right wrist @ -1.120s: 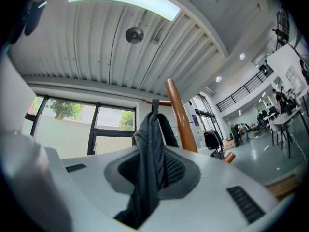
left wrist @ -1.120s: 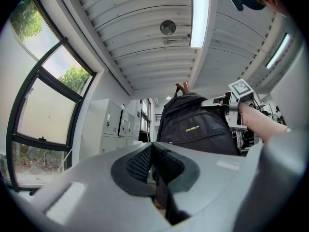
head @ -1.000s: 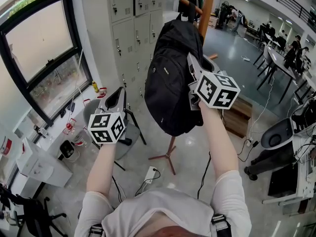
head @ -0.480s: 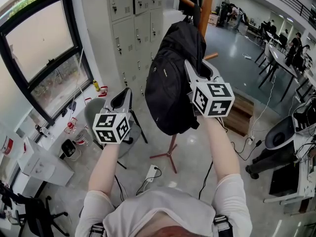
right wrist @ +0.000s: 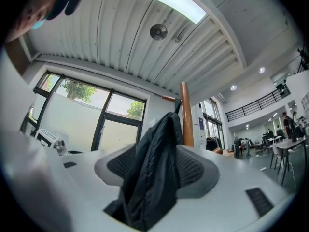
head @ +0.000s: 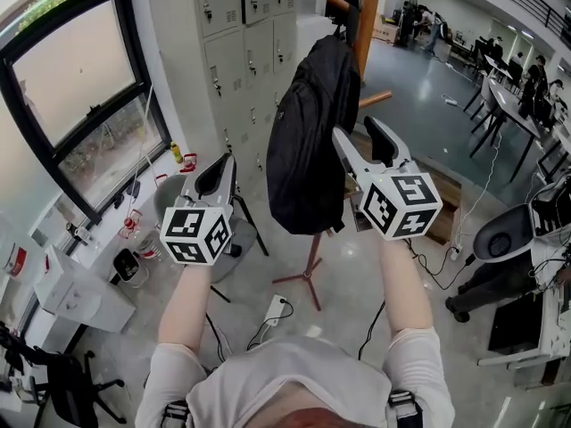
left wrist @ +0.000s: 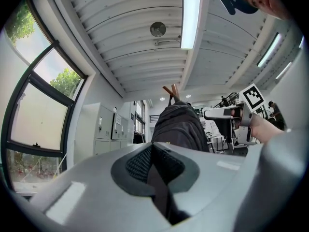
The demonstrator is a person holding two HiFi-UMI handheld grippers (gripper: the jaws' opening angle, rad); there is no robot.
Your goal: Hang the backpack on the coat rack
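Right gripper (head: 357, 132): jaws spread wide, having just been opening, with no pad pressing on anything. The black backpack (head: 308, 141) hangs directly ahead of it and fills the gap between the jaws. Its top loop sits over a peg of the wooden coat rack (head: 367, 20) just beyond. Left gripper (head: 223, 163): jaws pressed together, empty. The backpack is ahead to its right, apart from it.

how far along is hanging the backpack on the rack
Done: the backpack hangs by its top loop from a coat rack peg. In hand: the right tool has just been opening, fabric between its jaws, unpinched. Remaining: pull it clear; the left tool is shut, empty.
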